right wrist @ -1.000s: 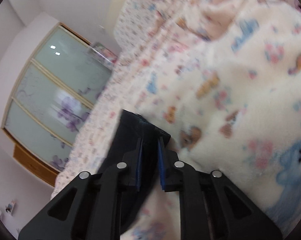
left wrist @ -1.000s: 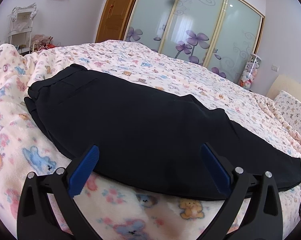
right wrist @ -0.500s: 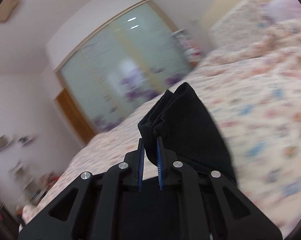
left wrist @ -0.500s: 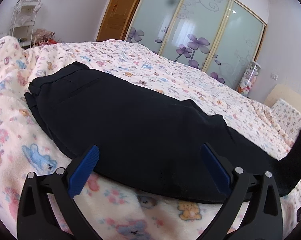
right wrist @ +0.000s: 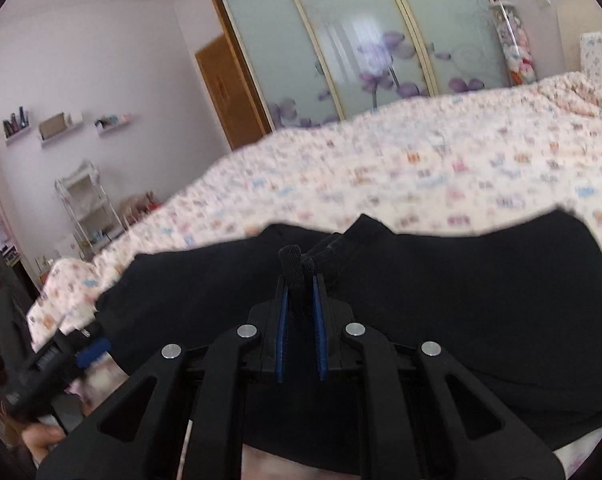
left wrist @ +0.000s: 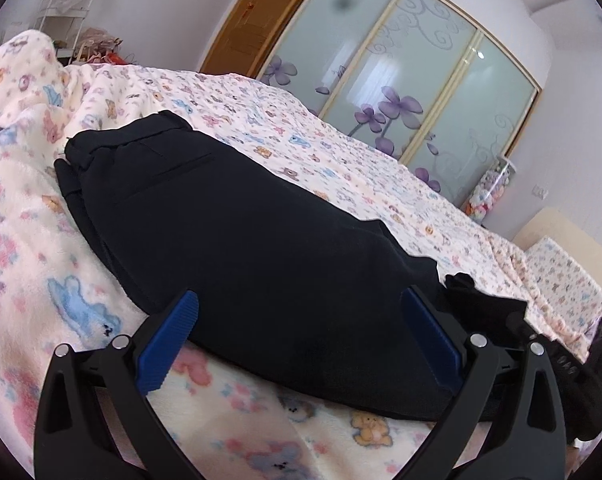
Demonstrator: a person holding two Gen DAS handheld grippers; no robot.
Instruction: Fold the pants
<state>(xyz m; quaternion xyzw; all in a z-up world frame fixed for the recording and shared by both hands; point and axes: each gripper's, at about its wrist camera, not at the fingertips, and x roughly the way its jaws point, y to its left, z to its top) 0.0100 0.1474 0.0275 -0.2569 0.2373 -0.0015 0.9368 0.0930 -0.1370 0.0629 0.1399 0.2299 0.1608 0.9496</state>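
Black pants point(left wrist: 241, 240) lie lengthwise on a bed, waistband at the far left. My left gripper point(left wrist: 301, 320) is open and empty, hovering at the pants' near edge. My right gripper point(right wrist: 299, 280) is shut on the bunched leg hem of the pants point(right wrist: 293, 264), held over the rest of the garment point(right wrist: 461, 300). The right gripper also shows at the right in the left wrist view point(left wrist: 501, 316), low over the cloth. The left gripper shows at the lower left in the right wrist view point(right wrist: 93, 350).
The bed has a fluffy cream blanket with teddy bears point(left wrist: 29, 280). A wardrobe with frosted flowered doors point(left wrist: 401, 80) and a wooden door point(left wrist: 257, 28) stand behind. A white rack point(right wrist: 89, 208) stands by the far wall.
My right gripper has carried the leg hem up off the bed and over toward the middle of the pants. The left gripper has stayed open at the near edge.
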